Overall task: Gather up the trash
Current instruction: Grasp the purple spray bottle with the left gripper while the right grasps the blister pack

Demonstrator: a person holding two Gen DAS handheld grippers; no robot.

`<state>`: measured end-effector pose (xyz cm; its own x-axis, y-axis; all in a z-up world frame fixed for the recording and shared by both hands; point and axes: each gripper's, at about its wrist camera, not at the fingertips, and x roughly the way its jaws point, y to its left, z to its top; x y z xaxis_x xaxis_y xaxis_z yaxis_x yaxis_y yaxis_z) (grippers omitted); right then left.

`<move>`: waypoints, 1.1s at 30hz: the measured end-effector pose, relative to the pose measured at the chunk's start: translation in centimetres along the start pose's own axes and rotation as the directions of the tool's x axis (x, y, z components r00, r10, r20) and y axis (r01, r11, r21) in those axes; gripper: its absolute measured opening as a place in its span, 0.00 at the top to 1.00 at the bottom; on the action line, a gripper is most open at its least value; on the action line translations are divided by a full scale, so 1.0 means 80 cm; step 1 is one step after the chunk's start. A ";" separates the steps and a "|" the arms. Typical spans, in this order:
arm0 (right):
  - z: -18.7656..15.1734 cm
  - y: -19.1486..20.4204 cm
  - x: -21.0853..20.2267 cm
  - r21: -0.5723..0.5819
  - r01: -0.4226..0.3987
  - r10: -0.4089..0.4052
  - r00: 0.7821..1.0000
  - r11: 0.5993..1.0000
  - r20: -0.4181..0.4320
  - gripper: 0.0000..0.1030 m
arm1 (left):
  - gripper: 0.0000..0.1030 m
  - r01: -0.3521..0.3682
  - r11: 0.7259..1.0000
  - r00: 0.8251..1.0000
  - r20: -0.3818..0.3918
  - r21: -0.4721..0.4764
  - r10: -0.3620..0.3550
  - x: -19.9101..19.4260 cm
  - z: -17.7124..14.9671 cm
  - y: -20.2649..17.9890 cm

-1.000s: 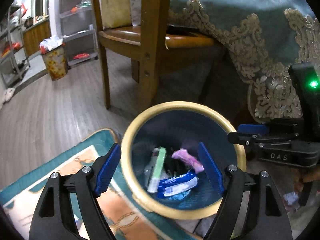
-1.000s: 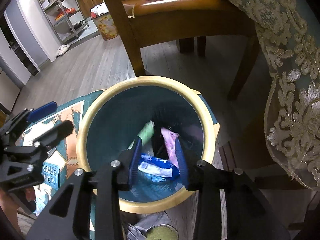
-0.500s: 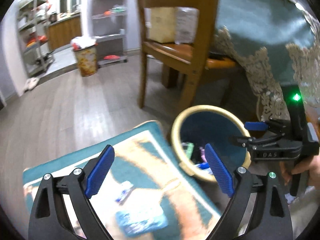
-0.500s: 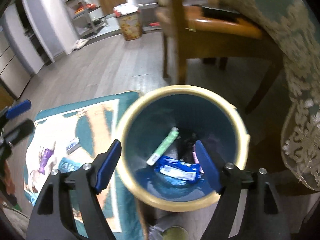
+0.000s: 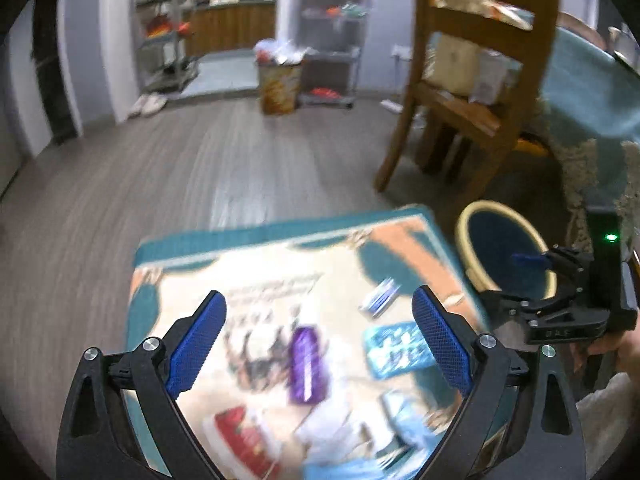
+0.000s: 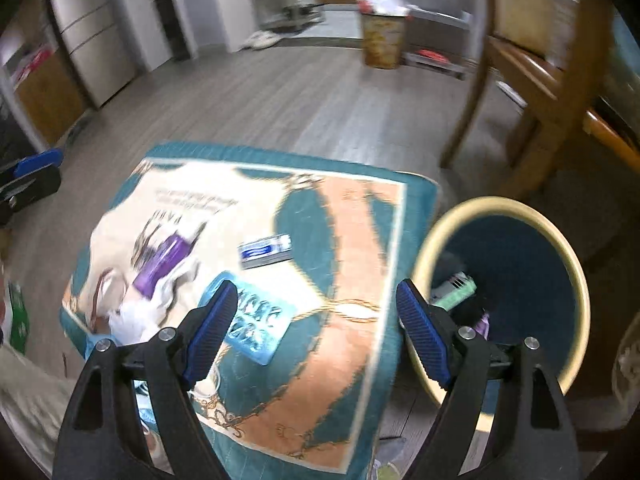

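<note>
A teal and orange rug (image 5: 280,280) lies on the floor with several wrappers on it: a purple one (image 5: 306,364), a light blue one (image 5: 396,350), a blue and white one (image 5: 380,298), a red one (image 5: 244,436). My left gripper (image 5: 320,344) is open and empty above the purple wrapper. My right gripper (image 6: 316,328) is open and empty over the rug (image 6: 352,240), beside the light blue wrapper (image 6: 256,326). The blue bin with a cream rim (image 6: 576,276) stands right of the rug and holds wrappers. It shows in the left wrist view (image 5: 466,236) too.
A wooden chair (image 5: 472,92) and a table with a teal lace-edged cloth (image 5: 592,112) stand behind the bin. Grey wood floor (image 5: 160,176) stretches beyond the rug. A full patterned bin (image 5: 278,84) and metal shelves stand far back.
Both grippers have swung left, away from the blue bin and over the rug. The right gripper, narrow one second ago, has opened wide. The left stays open.
</note>
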<state>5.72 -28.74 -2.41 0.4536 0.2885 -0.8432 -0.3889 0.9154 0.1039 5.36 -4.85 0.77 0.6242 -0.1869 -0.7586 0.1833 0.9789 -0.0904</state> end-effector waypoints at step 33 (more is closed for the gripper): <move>-0.030 0.089 0.153 -0.367 -0.148 0.056 0.967 0.919 -0.249 0.20 | 0.24 0.063 0.998 0.921 -0.386 -0.003 -0.059 0.167 -0.067 0.026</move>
<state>6.57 -19.34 -13.24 0.2169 0.2599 -0.9410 -0.7182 0.6954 0.0265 9.97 -4.86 -13.02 0.2712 -0.1978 -0.9420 0.2200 0.9655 -0.1394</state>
